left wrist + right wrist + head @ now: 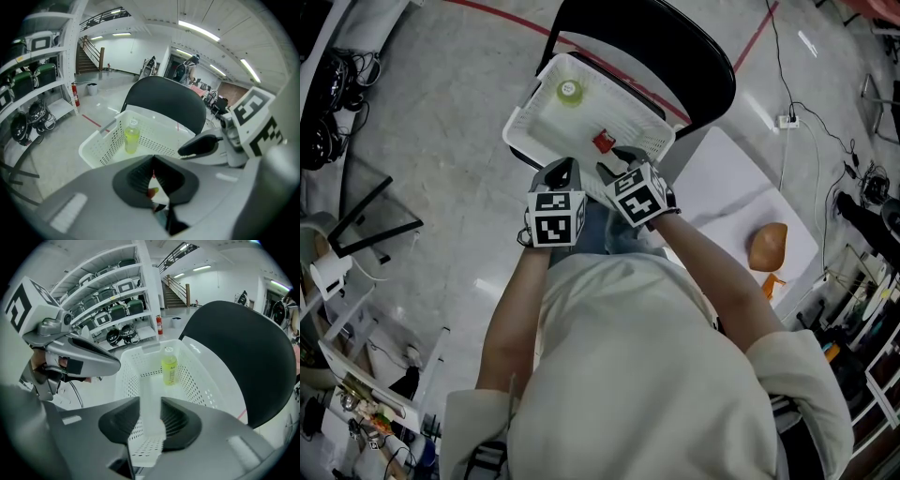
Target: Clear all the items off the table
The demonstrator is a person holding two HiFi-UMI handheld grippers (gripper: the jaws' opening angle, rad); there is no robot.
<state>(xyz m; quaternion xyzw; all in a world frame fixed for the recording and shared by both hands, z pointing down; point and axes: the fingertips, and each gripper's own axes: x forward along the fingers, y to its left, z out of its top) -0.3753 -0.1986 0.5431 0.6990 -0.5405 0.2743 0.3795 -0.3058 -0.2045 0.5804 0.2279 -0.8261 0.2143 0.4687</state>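
A white perforated basket (525, 127) rests on a black chair (694, 56). Inside it stand a yellow-green bottle (570, 91) (131, 137) (169, 366) and a small red item (603, 142). Both grippers sit at the basket's near rim. My right gripper (614, 161) (151, 416) is shut on the rim (149, 399), a white strip that fills the gap between its pads. My left gripper (564, 169) (153, 159) has its fingertips touching; white and a red-yellow speck show in the gap behind them. Whether it pinches the rim I cannot tell.
A white table (722, 178) lies to the right of the chair, with a brown rounded item (767, 246) and a small orange thing (772, 281) on it. Shelving with gear stands at the left (117, 310). Cables run over the floor at the right (825, 131).
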